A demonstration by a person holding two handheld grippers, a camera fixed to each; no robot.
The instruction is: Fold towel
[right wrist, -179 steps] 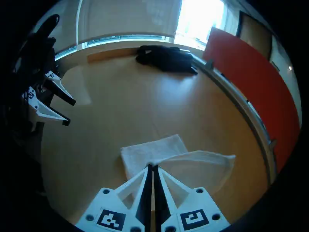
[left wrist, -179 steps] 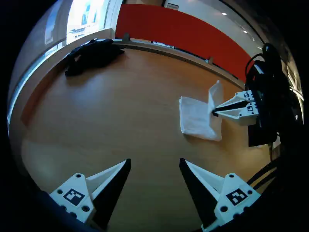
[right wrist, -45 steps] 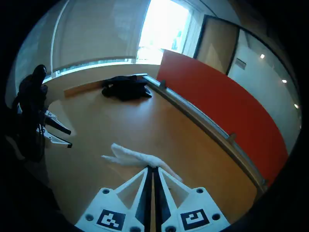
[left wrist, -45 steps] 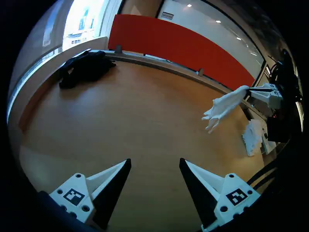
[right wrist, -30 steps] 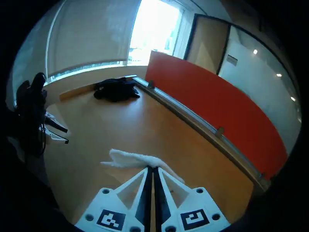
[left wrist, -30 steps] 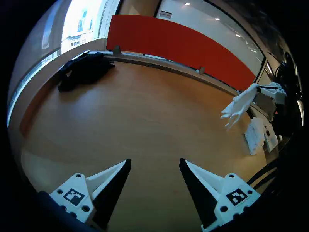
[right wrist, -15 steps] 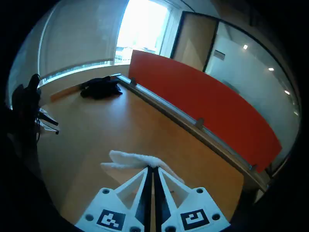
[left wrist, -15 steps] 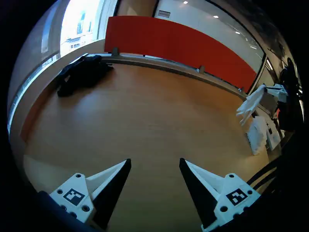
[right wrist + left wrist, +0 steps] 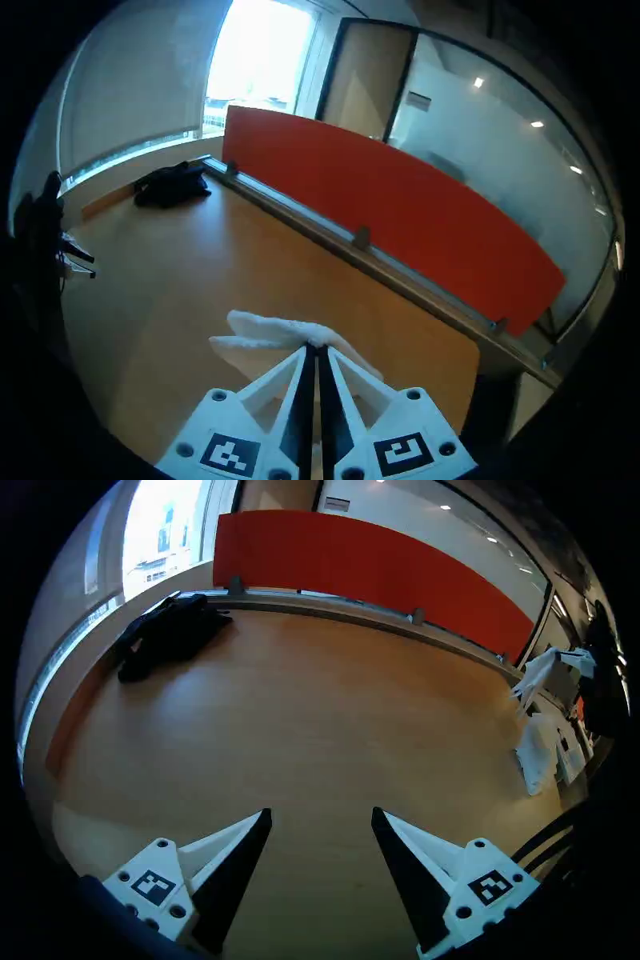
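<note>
My right gripper (image 9: 315,349) is shut on a crumpled white towel (image 9: 276,332), which sticks out limp ahead of the fingertips, lifted above the wooden table (image 9: 200,288). In the left gripper view that same right gripper (image 9: 570,658) is small at the far right, with the towel (image 9: 534,674) dangling from it near the table's right end. My left gripper (image 9: 321,811) hovers low over the table's near side, open, with nothing between its fingers. It also shows far left in the right gripper view (image 9: 78,261).
A black garment (image 9: 164,630) lies at the far left corner by the window. A red partition (image 9: 360,556) runs along the table's back edge. A pile of white cloth (image 9: 536,754) lies at the table's right end. The table's rounded end (image 9: 472,352) is close ahead of the right gripper.
The right gripper lifted the towel off the table and carried it steadily toward the table's right end. The left gripper has stayed open and nearly still.
</note>
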